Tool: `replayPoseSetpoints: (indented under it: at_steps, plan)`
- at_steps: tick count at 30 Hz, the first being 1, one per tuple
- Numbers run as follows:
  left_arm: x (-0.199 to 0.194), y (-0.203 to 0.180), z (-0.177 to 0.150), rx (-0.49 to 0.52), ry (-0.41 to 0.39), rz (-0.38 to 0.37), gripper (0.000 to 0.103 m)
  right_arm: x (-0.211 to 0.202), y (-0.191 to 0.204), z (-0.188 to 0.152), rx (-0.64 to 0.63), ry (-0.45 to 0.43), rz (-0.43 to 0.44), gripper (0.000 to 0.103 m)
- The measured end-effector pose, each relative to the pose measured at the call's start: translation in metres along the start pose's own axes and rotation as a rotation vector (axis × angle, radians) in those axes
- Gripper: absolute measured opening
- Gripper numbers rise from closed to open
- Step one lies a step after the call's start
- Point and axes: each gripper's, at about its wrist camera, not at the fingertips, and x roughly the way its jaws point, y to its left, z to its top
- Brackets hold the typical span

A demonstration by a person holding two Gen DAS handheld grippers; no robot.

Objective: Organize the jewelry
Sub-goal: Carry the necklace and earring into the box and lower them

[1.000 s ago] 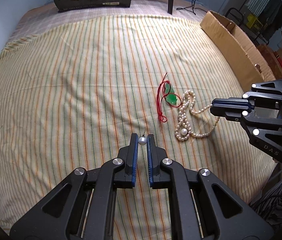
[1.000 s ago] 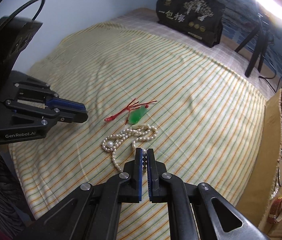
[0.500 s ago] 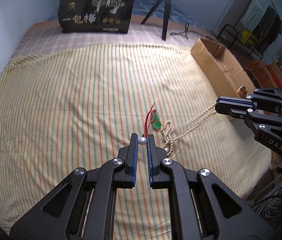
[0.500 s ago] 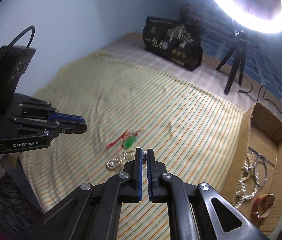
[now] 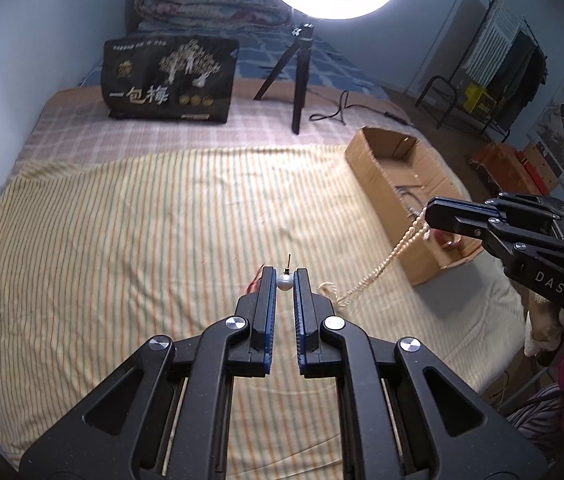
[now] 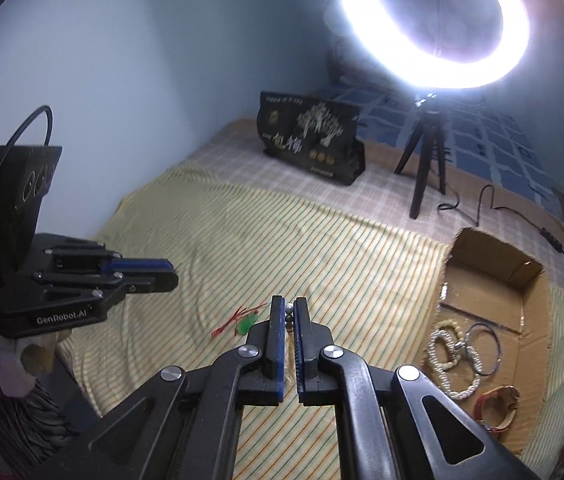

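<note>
My left gripper [image 5: 284, 280] is shut on a small pearl earring [image 5: 284, 281] and holds it above the striped bedspread [image 5: 122, 240]. My right gripper [image 6: 289, 318] is shut on the pearl necklace [image 5: 386, 258], which hangs from its fingers [image 5: 454, 216] in a taut strand down toward the bed. The right gripper is raised beside the open cardboard box [image 5: 394, 168]. A green pendant on a red cord [image 6: 242, 322] lies on the bedspread, mostly hidden behind my left fingers in the left wrist view.
The box [image 6: 522, 320] holds pearl bracelets [image 6: 448, 360], a metal bangle [image 6: 482, 348] and a watch [image 6: 498, 404]. A black gift bag [image 5: 170, 80] and a ring light tripod [image 5: 298, 76] stand at the far end of the bed.
Both grippers have risen well above the bed. The right gripper has lifted the pearl necklace off the bedspread and carried it toward the box. The left still holds the earring.
</note>
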Motion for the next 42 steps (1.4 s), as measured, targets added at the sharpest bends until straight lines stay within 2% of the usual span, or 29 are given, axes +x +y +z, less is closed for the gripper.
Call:
replayPoseSetpoints:
  at_steps: [13,26,32,42]
  plan:
    - [-0.001,-0.055,0.037,0.036,-0.048,-0.075,0.006,-0.047,-0.053,0.02,0.13,-0.105,0.013,0.001]
    - [0.01,-0.106,0.069,0.061,-0.075,-0.144,0.006,-0.098,-0.1,0.043,0.189,-0.201,0.014,0.001]
    - [0.023,-0.127,0.075,0.076,-0.065,-0.163,0.006,-0.106,-0.12,0.047,0.18,-0.195,-0.046,0.001]
    - [0.053,-0.166,0.076,0.137,-0.032,-0.158,0.006,-0.093,-0.172,0.04,0.209,-0.131,-0.138,0.001]
